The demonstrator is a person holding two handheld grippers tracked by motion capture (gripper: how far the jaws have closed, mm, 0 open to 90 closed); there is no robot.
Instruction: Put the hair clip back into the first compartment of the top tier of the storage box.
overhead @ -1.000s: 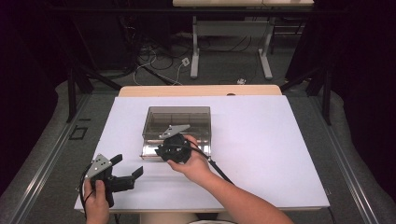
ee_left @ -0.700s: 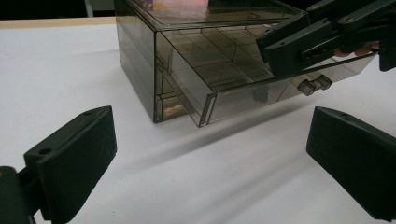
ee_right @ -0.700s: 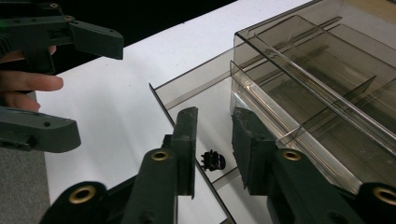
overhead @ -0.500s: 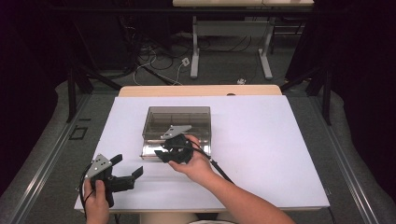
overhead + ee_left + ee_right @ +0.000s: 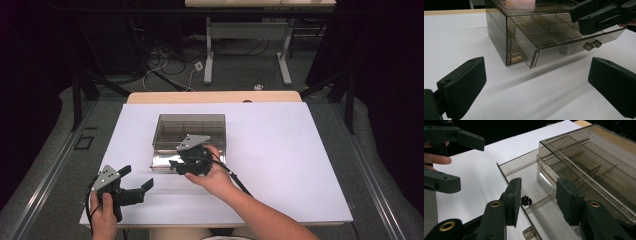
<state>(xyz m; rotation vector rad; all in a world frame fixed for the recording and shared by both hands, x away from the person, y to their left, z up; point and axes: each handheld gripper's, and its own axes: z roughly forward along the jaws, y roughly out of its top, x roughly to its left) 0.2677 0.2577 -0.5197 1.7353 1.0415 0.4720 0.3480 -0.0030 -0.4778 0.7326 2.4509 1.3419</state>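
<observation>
1. The right tongs [image 5: 176, 166] hang open over the pulled-out drawer [image 5: 524, 182] — ribbed black pads apart, gripping nothing.
2. The left tongs [image 5: 137, 180] gape wide near the desk's [image 5: 300, 150] front-left corner.
3. The smoky, clear plastic box [image 5: 190, 131] — rectangular, partitioned — sits mid-desk on white.

Your right hand [image 5: 216, 176] and right gripper [image 5: 187, 161] cover the near front of the drawer [image 5: 165, 159] in the high view, so its knobs are hidden there. In the right gripper view a small dark item [image 5: 526, 200] in the drawer is too small to identify. In the left gripper view both jaws of your left gripper [image 5: 536, 87] are cut off by the bottom edge.
</observation>
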